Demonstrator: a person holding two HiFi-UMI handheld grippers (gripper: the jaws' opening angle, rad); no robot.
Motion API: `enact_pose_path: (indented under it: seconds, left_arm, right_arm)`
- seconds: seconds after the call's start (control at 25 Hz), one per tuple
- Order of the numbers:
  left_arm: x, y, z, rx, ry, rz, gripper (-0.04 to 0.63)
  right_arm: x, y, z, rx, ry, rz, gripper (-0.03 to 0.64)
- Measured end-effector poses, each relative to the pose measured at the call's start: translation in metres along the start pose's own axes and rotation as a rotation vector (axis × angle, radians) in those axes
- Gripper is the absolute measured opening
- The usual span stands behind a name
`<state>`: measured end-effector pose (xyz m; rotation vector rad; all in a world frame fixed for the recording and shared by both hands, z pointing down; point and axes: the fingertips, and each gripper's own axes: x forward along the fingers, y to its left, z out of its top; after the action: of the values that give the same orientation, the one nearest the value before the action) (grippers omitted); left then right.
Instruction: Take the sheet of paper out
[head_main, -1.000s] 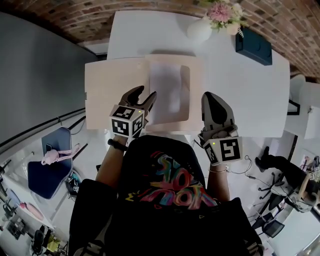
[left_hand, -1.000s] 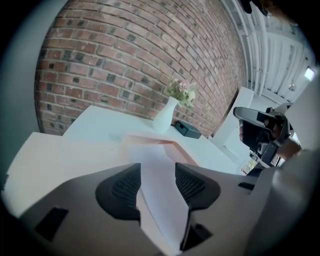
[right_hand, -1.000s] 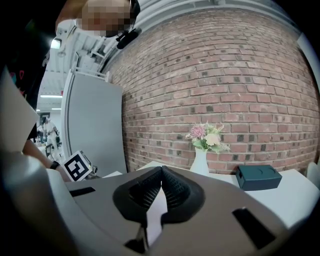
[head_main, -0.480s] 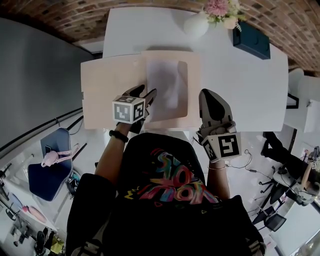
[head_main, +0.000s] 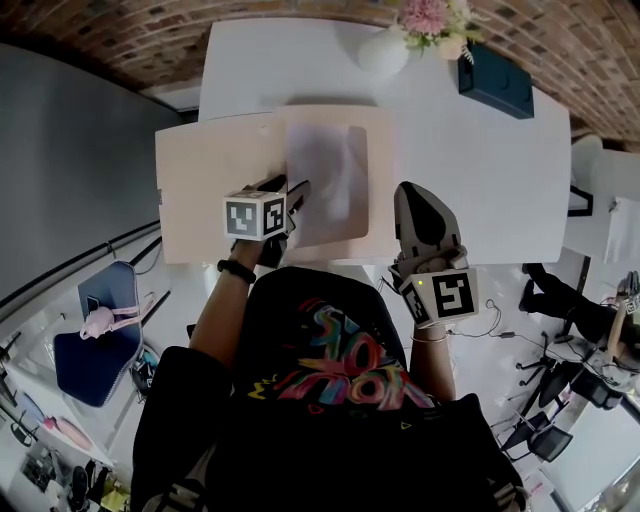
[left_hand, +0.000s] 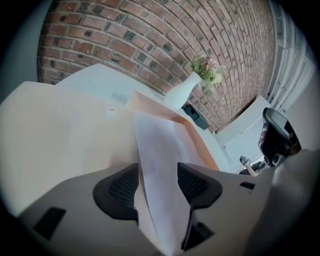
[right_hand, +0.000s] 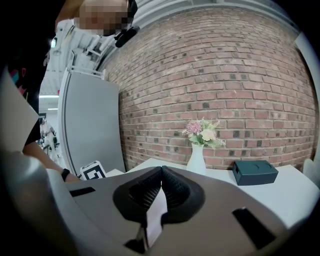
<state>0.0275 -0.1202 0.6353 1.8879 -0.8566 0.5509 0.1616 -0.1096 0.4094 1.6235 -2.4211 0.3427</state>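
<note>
Black T-shirt, multicoloured print; black wristband; grey left gripper, right gripper; marker cubes.

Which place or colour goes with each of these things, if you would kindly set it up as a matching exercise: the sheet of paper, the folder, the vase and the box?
Things:
1 sheet of paper
2 folder
3 vase
4 box

Descriptions:
A dark teal, right of the vase
B beige, lying open
C white, holding pink flowers
D pale, lying inside the folder

Pairs: 1-D; 2-B; 3-C; 4-A
</note>
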Motion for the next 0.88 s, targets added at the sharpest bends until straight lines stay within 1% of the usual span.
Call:
enact_pose_path:
  seconds: [0.2, 0.36, 0.6, 0.68, 0.8, 0.88]
  left_arm:
    - [-0.001, -0.002, 0.000, -0.010, 0.023, -0.050, 0.236]
    - [-0.003, -0.002, 0.000, -0.041, 0.040, -0.089, 0.236]
    - [-0.001, -0.007, -0.001, 0.001, 0.046, -0.119, 0.235]
    - [0.000, -0.009, -0.002, 0.000, 0.051, -0.135, 0.235]
    - [-0.001, -0.013, 0.004, -0.032, 0.018, -0.182, 0.235]
    - [-0.004, -0.016, 0.010, -0.082, -0.024, -0.240, 0.235]
  right_arm:
    - [0.000, 0.000, -0.001, 0.005, 0.004, -0.001, 0.018]
    - [0.002, 0.001, 0.001, 0.002, 0.001, 0.003, 0.018]
    - [0.004, 0.000, 0.000, -0.001, 0.006, -0.007, 0.018]
    - [0.005, 0.000, -0.001, -0.001, 0.009, -0.008, 0.018]
    - [0.004, -0.002, -0.007, -0.013, 0.029, -0.006, 0.018]
    - [0.003, -0.003, -0.009, -0.020, 0.037, -0.006, 0.018]
